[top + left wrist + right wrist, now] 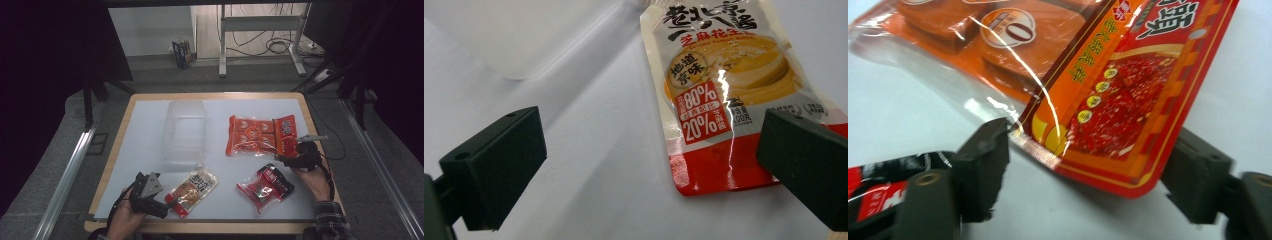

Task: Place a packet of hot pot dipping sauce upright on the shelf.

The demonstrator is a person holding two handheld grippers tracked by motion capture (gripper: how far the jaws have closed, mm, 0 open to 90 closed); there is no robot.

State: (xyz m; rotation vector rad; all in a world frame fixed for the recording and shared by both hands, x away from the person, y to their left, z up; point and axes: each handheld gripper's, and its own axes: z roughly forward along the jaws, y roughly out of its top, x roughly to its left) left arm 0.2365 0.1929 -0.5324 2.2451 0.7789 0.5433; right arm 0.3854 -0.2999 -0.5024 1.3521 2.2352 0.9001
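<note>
On the table (150,150), the right claw (1083,165) straddles the near corner of the large orange snack pack (1108,90) with jaws apart, not yet pressing, while the left claw (649,165) rests wide open beside the yellow sauce pouch (719,85).

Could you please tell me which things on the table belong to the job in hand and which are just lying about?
In the job:
- large orange packet, between the right gripper fingers
- clear plastic container, probably

Lying about:
- red and black packet
- yellow sauce pouch, by the open left gripper
</note>
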